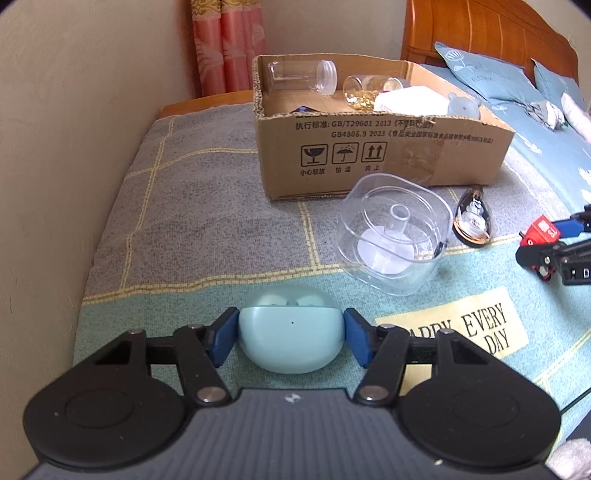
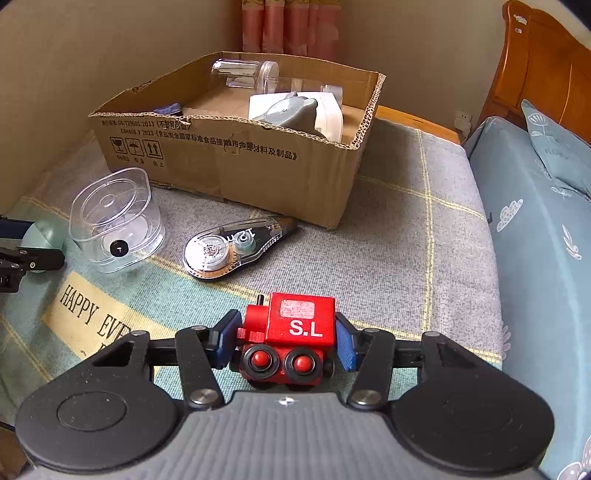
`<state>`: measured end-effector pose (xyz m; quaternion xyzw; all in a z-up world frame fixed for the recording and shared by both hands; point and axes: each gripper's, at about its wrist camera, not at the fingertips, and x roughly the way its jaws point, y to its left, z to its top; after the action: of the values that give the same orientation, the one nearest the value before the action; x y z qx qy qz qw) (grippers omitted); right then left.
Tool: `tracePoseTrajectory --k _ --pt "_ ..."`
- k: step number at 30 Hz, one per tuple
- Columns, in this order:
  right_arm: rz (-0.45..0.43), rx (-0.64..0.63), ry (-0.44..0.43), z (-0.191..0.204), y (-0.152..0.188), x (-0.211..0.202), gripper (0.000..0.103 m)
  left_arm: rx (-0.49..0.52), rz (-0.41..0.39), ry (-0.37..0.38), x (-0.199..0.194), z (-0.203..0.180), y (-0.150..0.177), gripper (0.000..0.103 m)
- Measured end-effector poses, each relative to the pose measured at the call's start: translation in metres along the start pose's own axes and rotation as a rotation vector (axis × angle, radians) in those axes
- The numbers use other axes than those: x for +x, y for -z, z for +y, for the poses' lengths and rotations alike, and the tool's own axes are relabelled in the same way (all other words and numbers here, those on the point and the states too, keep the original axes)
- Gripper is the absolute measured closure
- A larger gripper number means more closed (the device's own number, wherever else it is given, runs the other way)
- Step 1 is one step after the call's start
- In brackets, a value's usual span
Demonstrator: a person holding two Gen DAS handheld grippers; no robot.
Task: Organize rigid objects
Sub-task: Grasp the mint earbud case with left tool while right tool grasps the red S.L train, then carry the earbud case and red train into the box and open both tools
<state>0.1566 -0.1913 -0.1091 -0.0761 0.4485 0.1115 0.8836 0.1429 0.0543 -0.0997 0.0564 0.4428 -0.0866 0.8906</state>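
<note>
My left gripper (image 1: 290, 338) is shut on a pale blue earbud case (image 1: 290, 332), its blue pads against both sides, low over the bed cover. My right gripper (image 2: 285, 341) is shut on a red toy train (image 2: 291, 338) marked "S.L"; it also shows in the left wrist view (image 1: 541, 230). A clear plastic container (image 1: 393, 238) (image 2: 116, 218) and a correction tape dispenser (image 1: 473, 221) (image 2: 231, 249) lie on the cover in front of an open cardboard box (image 1: 369, 155) (image 2: 236, 162).
The box holds a clear jar (image 1: 303, 76) (image 2: 247, 74), a jar of gold bits (image 1: 364, 92), a white box (image 2: 330, 110) and a grey-blue item (image 2: 291, 110). A wall is at left, a wooden headboard (image 1: 480, 33) and pillows (image 2: 554, 140) at right.
</note>
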Motion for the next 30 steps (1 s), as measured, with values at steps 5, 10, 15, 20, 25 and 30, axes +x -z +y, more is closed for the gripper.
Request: tracePoseTrajectory --k 5,10,15,20,25,30 --pt "0.011 -0.042 -0.002 -0.001 -0.001 -0.006 0.045 0.025 -0.007 0.014 -0.012 0.000 -0.005 0.043" --pt "0.004 -0.072 -0.018 -0.003 -0.003 -0.017 0.045 0.050 -0.034 0.025 -0.026 0.000 -0.016 0.043" --pt "-0.017 -0.106 -0.017 -0.002 -0.007 -0.028 0.045 0.069 -0.070 0.034 -0.039 -0.002 -0.030 0.043" --pt "-0.045 -0.120 -0.043 -0.003 -0.017 -0.040 0.045 0.104 -0.127 0.056 -0.049 -0.010 -0.057 0.043" --pt "-0.081 -0.143 -0.043 -0.003 -0.027 -0.051 0.045 0.159 -0.190 0.083 -0.050 -0.024 -0.097 0.043" --pt "-0.119 -0.148 -0.037 -0.004 -0.036 -0.063 0.045 0.195 -0.211 0.130 -0.036 -0.036 -0.135 0.043"
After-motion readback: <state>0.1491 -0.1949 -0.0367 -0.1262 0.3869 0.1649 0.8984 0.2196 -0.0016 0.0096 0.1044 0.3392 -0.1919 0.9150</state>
